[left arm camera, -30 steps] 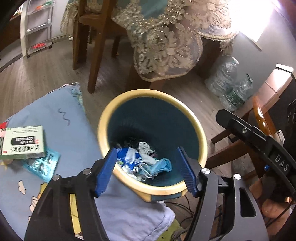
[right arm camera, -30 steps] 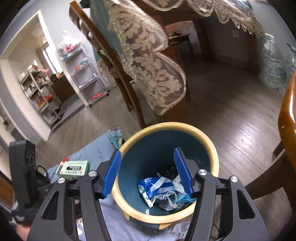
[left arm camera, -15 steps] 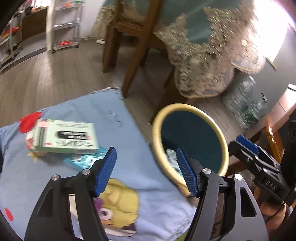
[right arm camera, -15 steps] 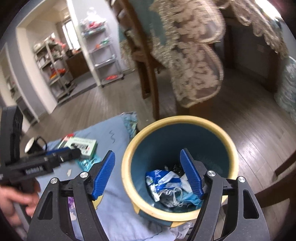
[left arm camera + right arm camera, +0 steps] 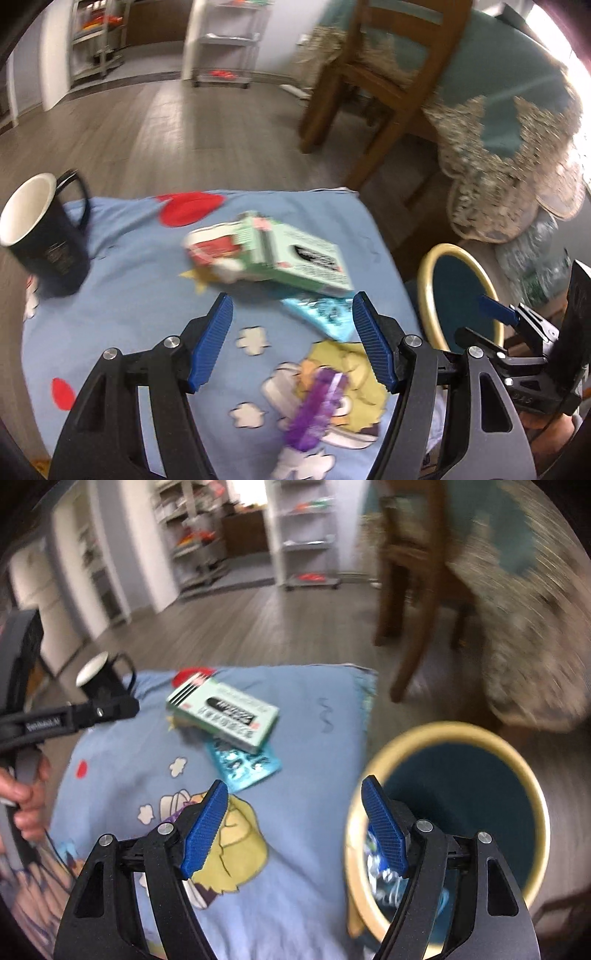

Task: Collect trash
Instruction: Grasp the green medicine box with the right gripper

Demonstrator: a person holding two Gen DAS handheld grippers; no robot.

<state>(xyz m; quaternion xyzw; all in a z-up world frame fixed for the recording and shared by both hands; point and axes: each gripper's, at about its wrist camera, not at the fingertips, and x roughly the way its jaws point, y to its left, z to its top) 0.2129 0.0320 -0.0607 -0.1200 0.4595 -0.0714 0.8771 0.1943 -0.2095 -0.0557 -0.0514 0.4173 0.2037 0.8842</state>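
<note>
A light-blue cartoon-printed cloth (image 5: 122,258) covers the low surface, open wooden floor beyond its far edge. The yellow-rimmed teal waste bin (image 5: 532,775) stands just off its right edge, crumpled trash inside. A pale-green cardboard box (image 5: 225,710) overlaps a blue blister pack (image 5: 245,770). The left gripper (image 5: 291,339) and right gripper (image 5: 295,829) gape wide, empty, the right's jaws having just been opening.

My left gripper (image 5: 291,341) and right gripper (image 5: 293,825): black angular frames, ribbed blue finger pads (image 5: 205,830), silver screw heads, small white lettering along one arm.
</note>
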